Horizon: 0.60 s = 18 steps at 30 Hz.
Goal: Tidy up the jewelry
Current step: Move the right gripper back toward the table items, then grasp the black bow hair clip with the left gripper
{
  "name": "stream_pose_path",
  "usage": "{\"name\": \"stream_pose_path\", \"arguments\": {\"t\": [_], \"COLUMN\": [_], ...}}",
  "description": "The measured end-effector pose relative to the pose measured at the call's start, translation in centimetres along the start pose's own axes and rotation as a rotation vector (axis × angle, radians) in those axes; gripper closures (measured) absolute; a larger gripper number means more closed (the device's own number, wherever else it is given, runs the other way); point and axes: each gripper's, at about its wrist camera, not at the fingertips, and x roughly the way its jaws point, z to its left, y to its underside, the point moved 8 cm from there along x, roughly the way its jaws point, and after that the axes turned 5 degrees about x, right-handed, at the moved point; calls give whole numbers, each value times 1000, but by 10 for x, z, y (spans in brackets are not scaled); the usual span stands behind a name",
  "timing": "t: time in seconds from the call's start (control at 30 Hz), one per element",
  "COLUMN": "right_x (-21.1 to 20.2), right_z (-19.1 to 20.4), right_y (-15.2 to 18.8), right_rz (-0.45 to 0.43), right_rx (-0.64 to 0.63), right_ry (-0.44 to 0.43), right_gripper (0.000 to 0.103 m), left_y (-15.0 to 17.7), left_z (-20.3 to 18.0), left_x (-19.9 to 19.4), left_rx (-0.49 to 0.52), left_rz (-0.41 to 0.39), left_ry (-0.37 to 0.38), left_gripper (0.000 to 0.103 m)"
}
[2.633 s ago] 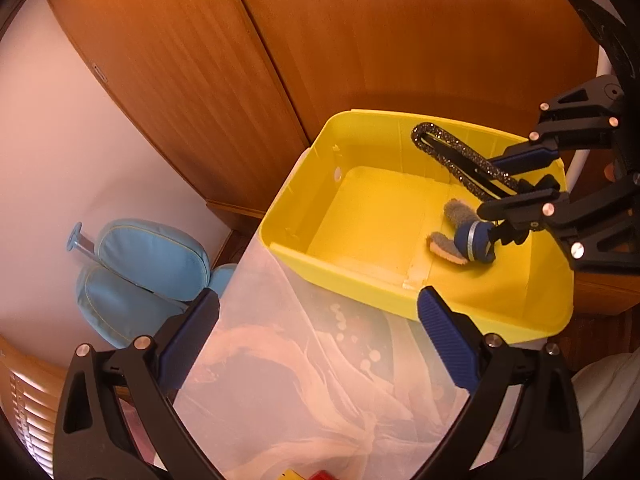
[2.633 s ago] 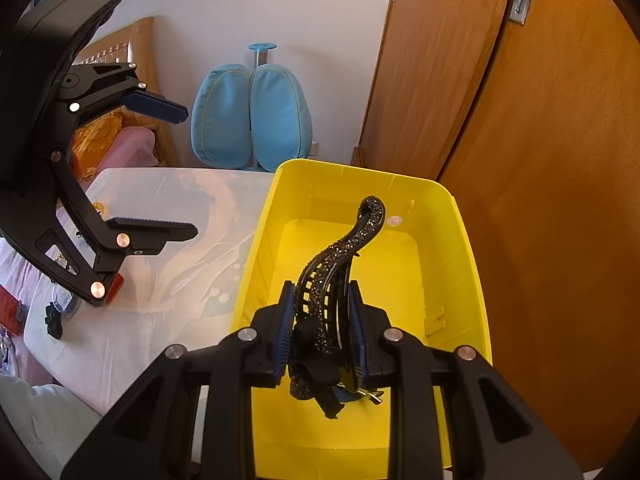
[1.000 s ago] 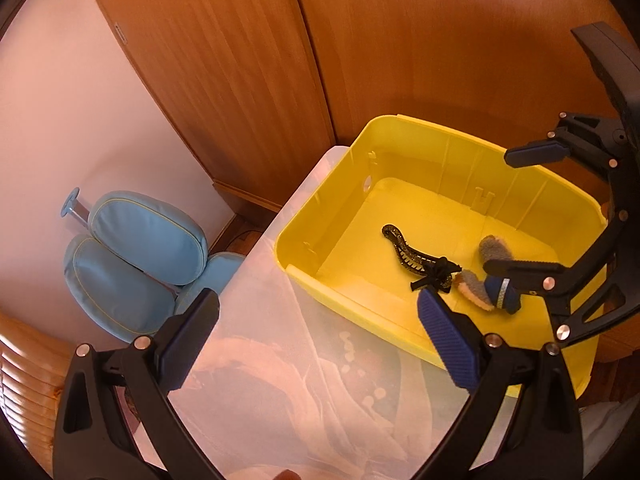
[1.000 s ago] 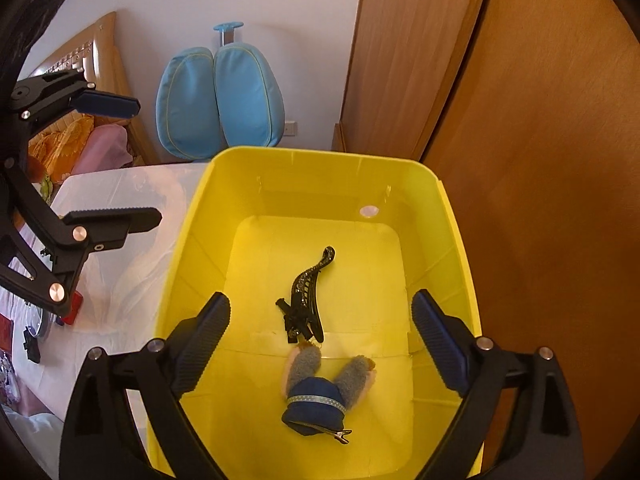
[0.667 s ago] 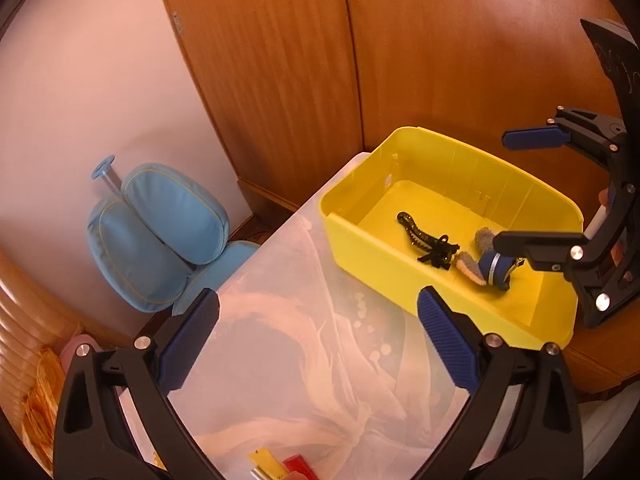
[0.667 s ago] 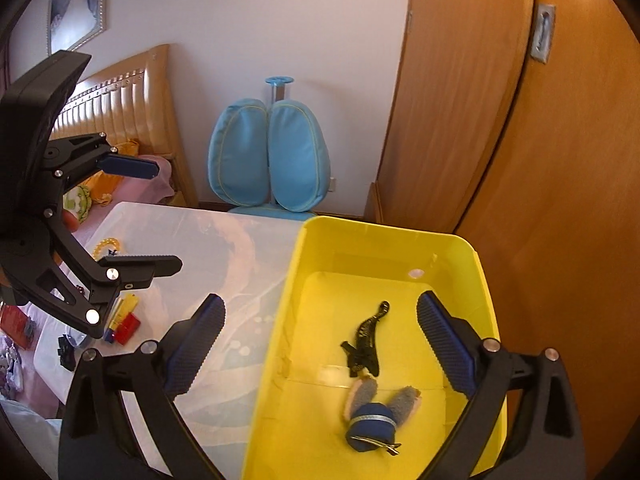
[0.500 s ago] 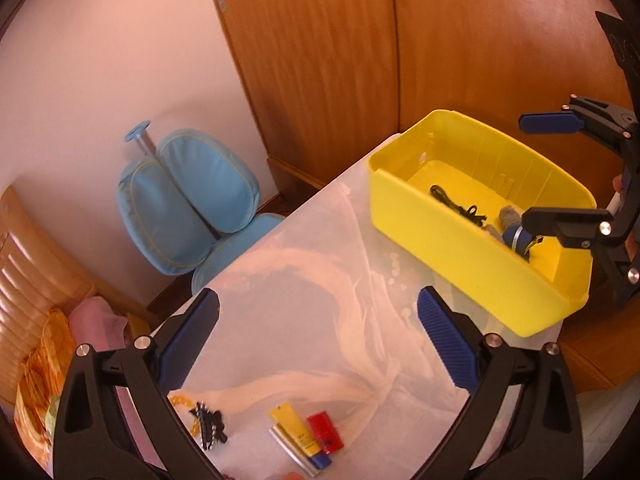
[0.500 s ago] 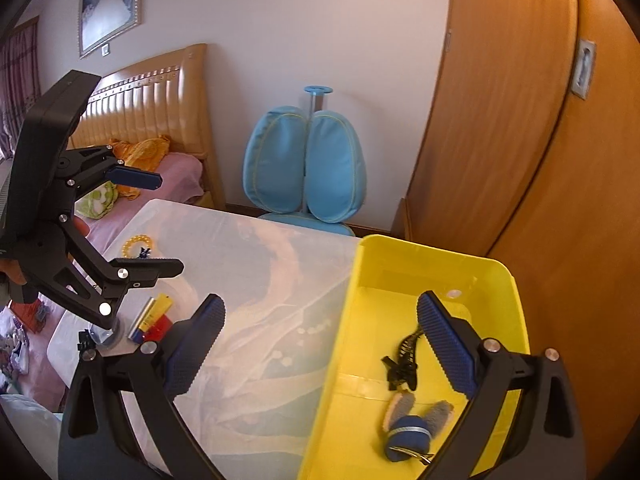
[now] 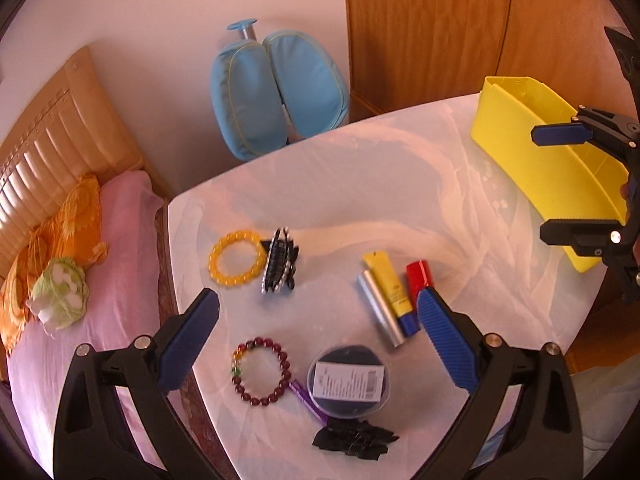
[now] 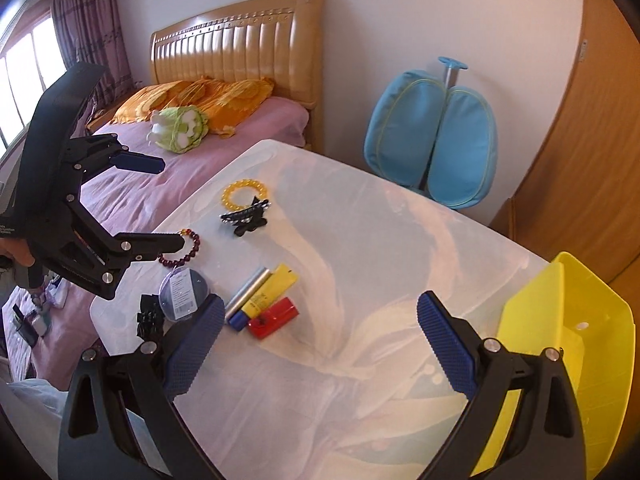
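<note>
Both grippers swung from yellow bin (image 9: 532,148) to jewelry, fingers apart (empty).

The yellow bin's (image 9: 532,148) inside is hidden behind its near wall, and the left gripper's finger (image 10: 150,245) covers part of the dark red bracelet (image 10: 192,246).

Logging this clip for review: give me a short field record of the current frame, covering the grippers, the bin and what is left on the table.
left gripper: open, empty, above the table
right gripper: open, empty
yellow bin: at the table's edge, contents not visible
table: white cloth cover
bracelets: yellow bracelet, dark red bracelet
hair clips: black hair clip, black bow clip
other items: round case, yellow tube, silver tube, red box
</note>
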Motion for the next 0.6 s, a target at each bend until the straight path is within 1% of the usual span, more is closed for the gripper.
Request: {"name": "stream_pose_path", "arguments": {"t": [0.13, 0.23, 0.37, 0.5, 0.6], "right_x": [20, 30, 38, 45, 46], "right_z": [30, 53, 79, 93, 96], "right_y": [12, 23, 38, 53, 62], "right_rz": [38, 63, 98, 124, 136], "right_rx": [-48, -83, -120, -171, -179], "right_ry": [-39, -72, -123, -110, -114], "right_gripper": [5, 5, 5, 5, 5], "left_y": [44, 73, 107, 128, 136], "left_z": [6, 7, 0, -15, -25], "left_x": [9, 14, 17, 21, 26], "left_rx": [-44, -89, -134, -130, -165], "left_rz": [48, 66, 97, 132, 148], "left_ry": [-5, -16, 6, 21, 34], "left_gripper": [7, 7, 7, 7, 7]}}
